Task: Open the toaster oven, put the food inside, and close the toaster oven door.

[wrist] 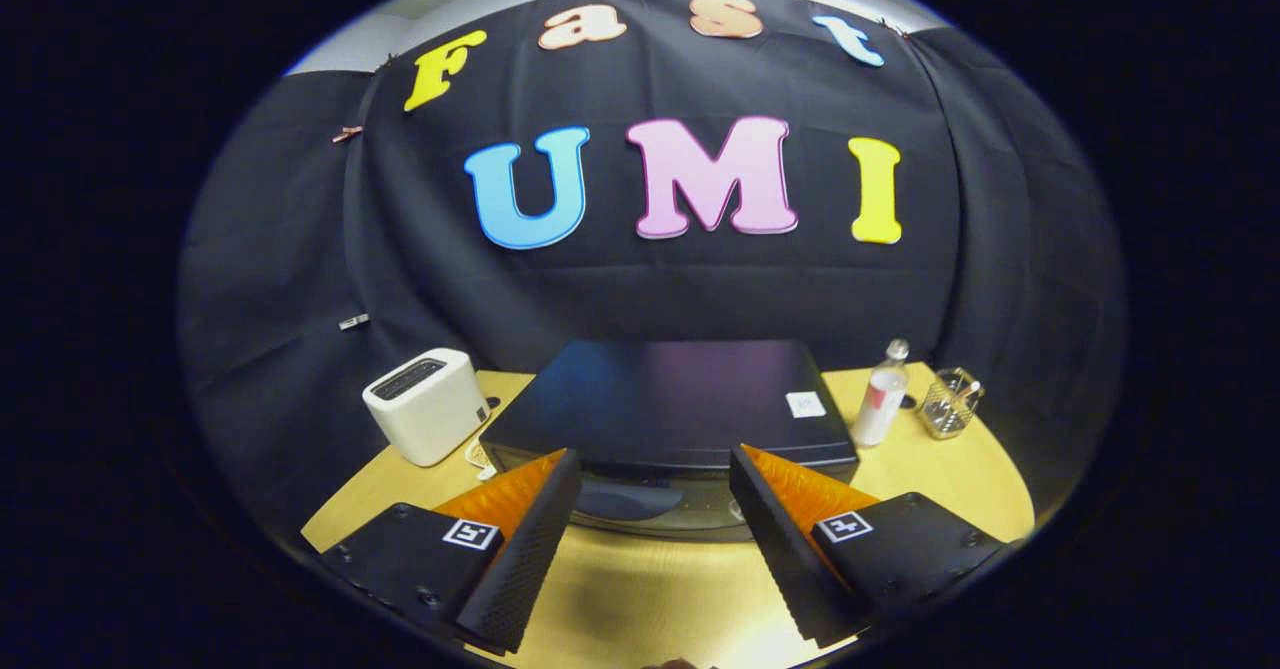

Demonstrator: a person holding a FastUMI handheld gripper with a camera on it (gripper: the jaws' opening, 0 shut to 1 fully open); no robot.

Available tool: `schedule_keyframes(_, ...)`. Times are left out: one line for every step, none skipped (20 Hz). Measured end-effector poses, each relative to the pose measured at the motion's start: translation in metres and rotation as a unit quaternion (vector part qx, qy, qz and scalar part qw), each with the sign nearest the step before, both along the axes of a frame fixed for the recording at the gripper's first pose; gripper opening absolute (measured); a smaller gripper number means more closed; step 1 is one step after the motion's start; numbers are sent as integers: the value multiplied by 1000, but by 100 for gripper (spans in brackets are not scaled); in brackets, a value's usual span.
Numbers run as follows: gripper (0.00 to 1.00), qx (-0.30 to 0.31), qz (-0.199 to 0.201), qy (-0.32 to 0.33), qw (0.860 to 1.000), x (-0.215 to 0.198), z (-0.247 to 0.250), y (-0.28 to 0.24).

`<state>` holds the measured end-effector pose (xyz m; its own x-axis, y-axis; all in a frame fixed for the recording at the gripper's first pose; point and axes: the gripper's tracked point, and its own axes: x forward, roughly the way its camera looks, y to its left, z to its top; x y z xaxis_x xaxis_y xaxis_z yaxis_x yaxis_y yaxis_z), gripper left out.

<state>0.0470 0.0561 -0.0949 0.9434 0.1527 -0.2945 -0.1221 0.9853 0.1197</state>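
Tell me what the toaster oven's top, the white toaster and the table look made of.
Toaster oven, just beyond the open gripper: probably dark painted metal, with a soft sheen on top. White toaster: likely glossy plastic, with rounded moulded corners. Table: pale wood or laminate, smooth with faint grain.

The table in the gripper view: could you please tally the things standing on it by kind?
Toaster ovens: 1
Toasters: 1
Bottles: 1
Clear holders: 1
Total: 4
The tool hangs open, with the toaster oven just ahead of its fingers.
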Motion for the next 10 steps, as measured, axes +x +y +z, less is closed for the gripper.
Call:
schedule_keyframes(99,-8,-6,-12,1000,-4,10,-10)
schedule_keyframes(99,-16,-13,-24,1000,-8,21,-19)
schedule_keyframes(99,-24,-20,-36,999,-13,32,-28)
schedule_keyframes(99,-28,-28,-45,998,-17,44,-37)
schedule_keyframes(99,-26,-34,-54,998,-23,55,-43)
schedule_keyframes(99,-19,-40,-62,997,-28,67,-49)
schedule_keyframes(99,-12,-46,-71,996,-31,79,-54)
schedule_keyframes(99,-11,-51,-81,995,-34,88,-59)
schedule_keyframes(99,-19,-57,-94,994,-36,97,-66)
schedule_keyframes(99,-30,-62,-105,992,-37,103,-73)
